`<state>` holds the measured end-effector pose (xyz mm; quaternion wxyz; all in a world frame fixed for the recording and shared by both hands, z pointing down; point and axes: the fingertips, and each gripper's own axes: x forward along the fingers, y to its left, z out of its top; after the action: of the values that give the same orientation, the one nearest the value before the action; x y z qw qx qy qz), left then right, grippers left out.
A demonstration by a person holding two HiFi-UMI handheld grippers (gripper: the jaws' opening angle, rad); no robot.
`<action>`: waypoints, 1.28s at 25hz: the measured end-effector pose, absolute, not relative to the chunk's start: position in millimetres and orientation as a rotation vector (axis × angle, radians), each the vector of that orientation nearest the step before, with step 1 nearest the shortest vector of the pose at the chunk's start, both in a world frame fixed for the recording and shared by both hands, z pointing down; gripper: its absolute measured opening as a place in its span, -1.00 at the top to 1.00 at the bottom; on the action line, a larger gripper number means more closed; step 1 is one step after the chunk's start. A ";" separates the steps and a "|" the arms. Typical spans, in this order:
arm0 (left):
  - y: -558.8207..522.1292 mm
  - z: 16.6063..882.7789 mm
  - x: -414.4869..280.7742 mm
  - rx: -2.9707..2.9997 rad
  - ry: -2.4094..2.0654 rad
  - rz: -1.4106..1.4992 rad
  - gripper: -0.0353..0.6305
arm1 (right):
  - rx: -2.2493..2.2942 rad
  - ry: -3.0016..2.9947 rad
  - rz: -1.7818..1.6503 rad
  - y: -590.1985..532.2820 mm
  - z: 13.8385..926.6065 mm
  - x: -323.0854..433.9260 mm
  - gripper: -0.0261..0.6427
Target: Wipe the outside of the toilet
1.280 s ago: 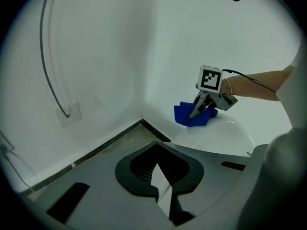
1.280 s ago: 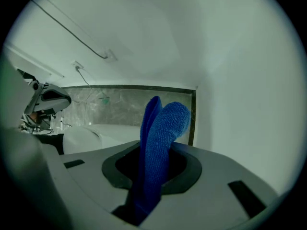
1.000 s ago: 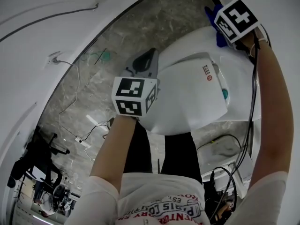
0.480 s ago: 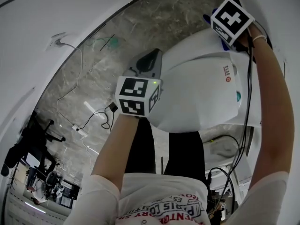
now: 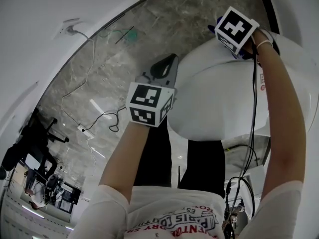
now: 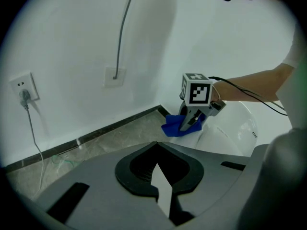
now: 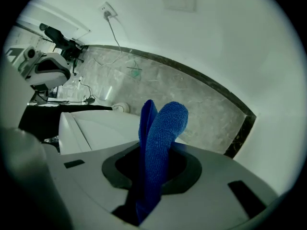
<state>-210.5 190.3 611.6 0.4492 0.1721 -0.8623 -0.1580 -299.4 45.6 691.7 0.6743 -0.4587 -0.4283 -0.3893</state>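
Note:
The white toilet [image 5: 219, 101] fills the middle right of the head view. My right gripper [image 5: 220, 30] is at its far upper edge, shut on a blue cloth [image 5: 214, 27] that lies against the white surface. The left gripper view shows the same right gripper [image 6: 189, 126] pressing the cloth [image 6: 172, 127] on the toilet [image 6: 230, 133] near the wall corner. In the right gripper view the cloth [image 7: 160, 133] stands folded out of the right gripper [image 7: 153, 176]. My left gripper [image 5: 167, 66] hangs beside the toilet's left side, shut on nothing [image 6: 160, 186].
Marble floor [image 5: 149, 29] runs to a white wall with a dark skirting [image 6: 96, 133]. A wall socket [image 6: 24, 92] and a hanging cable [image 6: 120, 28] are on the wall. Loose cables [image 5: 99, 118] lie on the floor to the left. The person's dark trousers [image 5: 154, 158] are below the toilet.
My right gripper has slid the cloth leftward along the toilet's far edge. The head view has shifted, and the arm now covers the lid. The left gripper stays beside the toilet.

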 end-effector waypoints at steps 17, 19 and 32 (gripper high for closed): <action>255.4 636.1 -152.9 0.457 -2.079 -0.367 0.88 | -1.172 -0.868 -0.873 112.9 717.7 -226.0 0.70; 262.2 635.5 -147.8 0.435 -2.097 -0.372 0.88 | -1.210 -0.840 -0.881 119.6 719.3 -215.7 0.70; 301.7 634.7 -48.7 0.251 -2.144 -0.461 0.88 | -1.361 -0.666 -0.979 171.8 719.4 -134.1 0.69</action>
<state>-48.7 301.7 634.7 0.4505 0.1017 -0.8672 -0.1863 -134.1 171.8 719.4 0.6201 -0.5919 -0.2899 -0.4256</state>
